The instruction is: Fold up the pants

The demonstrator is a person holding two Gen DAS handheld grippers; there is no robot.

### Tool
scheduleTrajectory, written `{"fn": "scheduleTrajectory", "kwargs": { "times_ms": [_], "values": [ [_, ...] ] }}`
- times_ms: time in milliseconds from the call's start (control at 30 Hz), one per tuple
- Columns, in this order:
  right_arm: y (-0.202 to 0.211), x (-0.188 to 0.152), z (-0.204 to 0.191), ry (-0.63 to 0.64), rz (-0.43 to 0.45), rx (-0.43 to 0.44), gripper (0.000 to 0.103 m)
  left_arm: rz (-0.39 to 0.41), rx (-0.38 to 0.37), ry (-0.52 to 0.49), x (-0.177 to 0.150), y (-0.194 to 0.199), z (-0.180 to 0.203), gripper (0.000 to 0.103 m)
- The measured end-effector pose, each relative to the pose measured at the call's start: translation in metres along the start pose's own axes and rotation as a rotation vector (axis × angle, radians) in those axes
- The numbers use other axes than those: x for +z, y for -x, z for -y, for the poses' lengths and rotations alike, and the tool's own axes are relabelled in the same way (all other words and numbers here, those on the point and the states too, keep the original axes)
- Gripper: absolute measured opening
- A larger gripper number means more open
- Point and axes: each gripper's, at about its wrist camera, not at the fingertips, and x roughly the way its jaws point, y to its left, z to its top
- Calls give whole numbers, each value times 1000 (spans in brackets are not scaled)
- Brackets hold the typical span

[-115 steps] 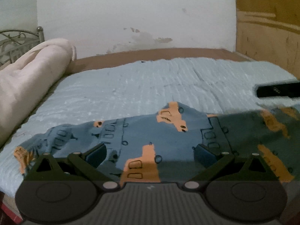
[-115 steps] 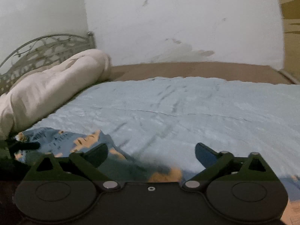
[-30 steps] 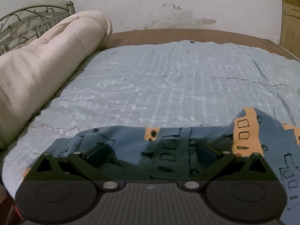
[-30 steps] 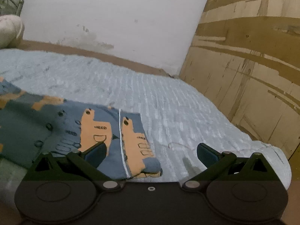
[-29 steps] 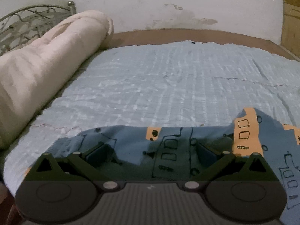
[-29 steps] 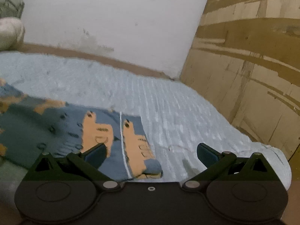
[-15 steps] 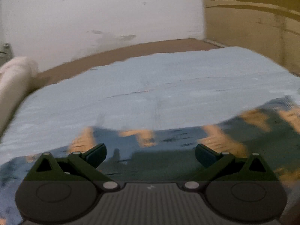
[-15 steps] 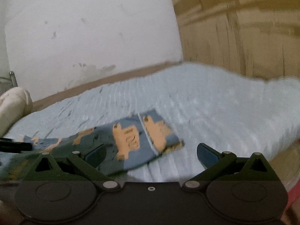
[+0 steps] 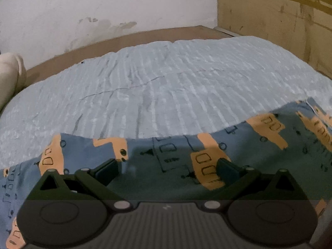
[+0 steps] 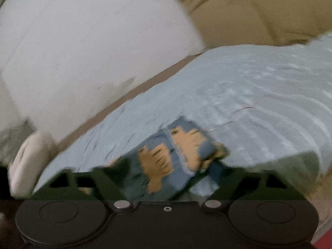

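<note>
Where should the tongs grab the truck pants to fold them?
Probably the leg end of the pants, near the white seam. It lies flat at the right, and the right tongs, open, sit just before it. Slide in low from the near edge.

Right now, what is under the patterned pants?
The pants lie on a light blue ribbed bedspread, which shows all along their far edge. Whatever lies directly beneath the fabric is covered. The left gripper is open above them.
</note>
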Motion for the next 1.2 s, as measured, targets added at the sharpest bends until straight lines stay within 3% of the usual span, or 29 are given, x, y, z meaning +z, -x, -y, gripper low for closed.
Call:
{"fn": "scheduleTrajectory", "kwargs": {
  "times_ms": [33, 200, 267, 333, 433, 600, 733, 833, 967, 1067, 1200],
  "values": [
    [1, -1, 2, -23, 22, -20, 54, 4, 1, 3, 2, 1, -2, 102],
    [3, -5, -2, 9, 63, -107, 30, 49, -14, 10, 13, 13, -6, 102],
    [2, -5, -10, 82, 77, -133, 19, 53, -69, 33, 18, 17, -8, 102],
    [4, -6, -23, 183, 93, -143, 16, 40, -159, 71, 22, 19, -10, 102],
    [10, -11, -45, 337, 131, -94, 16, 6, -300, 175, 29, 19, -18, 102],
    [16, -26, -92, 609, 156, -9, 16, 23, -443, 285, 37, 26, -33, 102],
    [24, -48, -129, 770, 155, 68, 14, 30, -487, 319, 33, 31, -45, 102],
    [21, -71, -150, 855, 100, 103, 14, 5, -495, 329, 20, 27, -52, 102],
    [6, -108, -159, 920, -15, 104, 14, -40, -458, 314, 4, 22, -58, 102],
    [5, -110, -156, 888, -2, 98, 14, -60, -450, 321, -5, 21, -59, 102],
    [5, -95, -144, 749, 7, 133, 14, -65, -483, 316, -4, 22, -50, 102]
  ]
}}
